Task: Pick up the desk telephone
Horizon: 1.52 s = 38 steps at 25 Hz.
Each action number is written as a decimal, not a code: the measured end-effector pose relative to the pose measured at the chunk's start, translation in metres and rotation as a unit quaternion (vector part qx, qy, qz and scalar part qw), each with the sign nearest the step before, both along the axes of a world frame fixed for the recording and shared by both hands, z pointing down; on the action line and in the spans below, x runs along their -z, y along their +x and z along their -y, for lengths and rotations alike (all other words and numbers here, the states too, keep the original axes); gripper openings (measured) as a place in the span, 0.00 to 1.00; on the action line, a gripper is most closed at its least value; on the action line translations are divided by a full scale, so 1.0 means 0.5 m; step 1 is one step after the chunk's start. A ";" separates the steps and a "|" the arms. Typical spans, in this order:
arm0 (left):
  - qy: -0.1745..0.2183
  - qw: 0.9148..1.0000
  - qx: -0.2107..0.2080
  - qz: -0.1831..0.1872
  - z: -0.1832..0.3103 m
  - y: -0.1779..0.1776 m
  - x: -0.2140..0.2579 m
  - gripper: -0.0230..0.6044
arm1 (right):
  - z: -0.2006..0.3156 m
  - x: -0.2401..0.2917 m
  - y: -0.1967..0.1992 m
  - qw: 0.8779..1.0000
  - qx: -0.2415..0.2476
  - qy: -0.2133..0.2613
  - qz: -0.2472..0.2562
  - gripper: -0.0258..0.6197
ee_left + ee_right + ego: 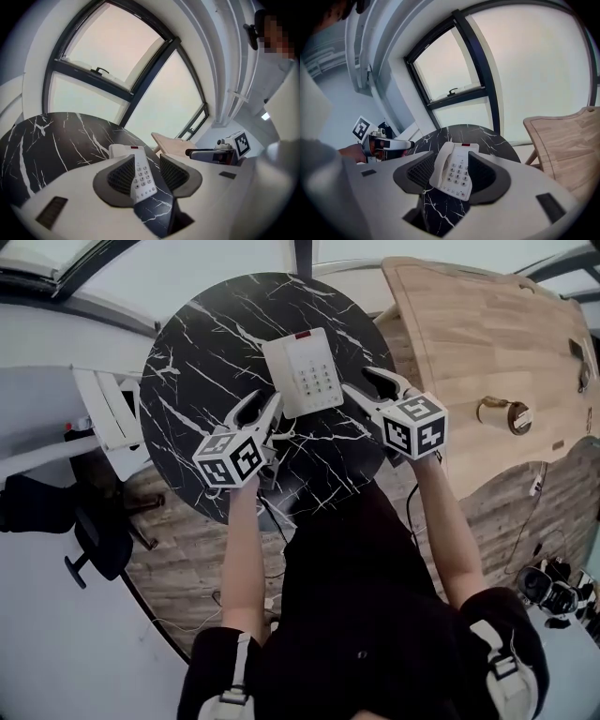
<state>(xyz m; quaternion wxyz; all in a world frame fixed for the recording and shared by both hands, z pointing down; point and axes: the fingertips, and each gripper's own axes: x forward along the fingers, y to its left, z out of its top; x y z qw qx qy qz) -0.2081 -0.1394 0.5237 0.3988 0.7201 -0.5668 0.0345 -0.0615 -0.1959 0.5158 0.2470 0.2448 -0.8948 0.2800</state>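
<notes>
Left gripper and right gripper flank the desk telephone, jaws parted and empty.

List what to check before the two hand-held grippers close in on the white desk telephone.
1. White push-button desk telephone flat on the round black marble table: ok.
2. Left hand-held gripper jaws apart: ok.
3. Right hand-held gripper jaws apart: ok.
4. Telephone seen between both jaw pairs: ok.
5. Telephone gripped: not ok, no pads press it.
6. Thin white cord free: cannot tell.
</notes>
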 end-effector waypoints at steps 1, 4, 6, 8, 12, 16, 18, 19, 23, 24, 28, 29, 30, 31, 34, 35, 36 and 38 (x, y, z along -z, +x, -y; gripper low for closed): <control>-0.010 1.000 -0.003 -0.006 0.002 0.001 -0.016 0.30 | 0.002 -0.015 -0.003 1.000 0.001 -0.009 -0.004 0.38; -0.045 0.999 -0.013 -0.015 0.003 0.003 -0.069 0.35 | 0.004 -0.063 -0.013 0.999 0.006 -0.032 -0.022 0.42; -0.060 0.998 -0.016 -0.019 0.005 0.004 -0.099 0.38 | 0.004 -0.093 -0.018 0.998 0.008 -0.045 -0.032 0.42; -0.070 0.997 -0.022 -0.028 0.010 0.008 -0.124 0.39 | 0.007 -0.121 -0.022 0.998 0.009 -0.056 -0.039 0.44; -0.100 0.994 -0.032 -0.037 0.025 0.006 -0.176 0.40 | 0.019 -0.175 -0.029 0.995 0.012 -0.085 -0.044 0.45; -0.111 0.992 -0.033 -0.051 0.037 -0.002 -0.211 0.46 | 0.032 -0.220 -0.042 0.992 0.023 -0.110 -0.051 0.46; -0.113 0.991 -0.031 -0.060 0.041 -0.005 -0.225 0.48 | 0.036 -0.242 -0.047 0.991 0.029 -0.119 -0.057 0.47; -0.114 0.991 -0.031 -0.064 0.043 -0.005 -0.232 0.50 | 0.037 -0.252 -0.049 0.990 0.031 -0.123 -0.057 0.48; -0.115 0.989 -0.028 -0.083 0.050 -0.009 -0.256 0.54 | 0.042 -0.290 -0.056 0.987 0.033 -0.146 -0.055 0.50; -0.116 0.989 -0.028 -0.089 0.052 -0.009 -0.261 0.56 | 0.042 -0.300 -0.057 0.986 0.036 -0.150 -0.057 0.50; -0.121 0.987 -0.028 -0.102 0.056 -0.011 -0.282 0.58 | 0.033 -0.332 -0.067 0.983 0.063 -0.161 -0.063 0.52; -0.122 0.987 -0.028 -0.106 0.057 -0.011 -0.286 0.58 | 0.031 -0.337 -0.070 0.982 0.068 -0.165 -0.062 0.52; -0.123 0.986 -0.027 -0.110 0.059 -0.011 -0.290 0.59 | 0.030 -0.341 -0.074 0.981 0.070 -0.168 -0.061 0.53; -0.124 0.985 -0.028 -0.114 0.060 -0.011 -0.293 0.59 | 0.031 -0.345 -0.078 0.981 0.072 -0.171 -0.059 0.53; -0.122 0.984 -0.036 -0.121 0.069 -0.006 -0.296 0.60 | 0.034 -0.355 -0.089 0.979 0.070 -0.182 -0.051 0.53; -0.122 0.984 -0.040 -0.123 0.071 -0.003 -0.298 0.61 | 0.035 -0.358 -0.093 0.979 0.069 -0.187 -0.048 0.53; -0.123 0.984 -0.043 -0.125 0.072 0.000 -0.301 0.61 | 0.034 -0.361 -0.097 0.978 0.068 -0.191 -0.046 0.53; -0.124 0.983 -0.049 -0.128 0.070 0.004 -0.309 0.61 | 0.033 -0.365 -0.105 0.977 0.070 -0.197 -0.042 0.54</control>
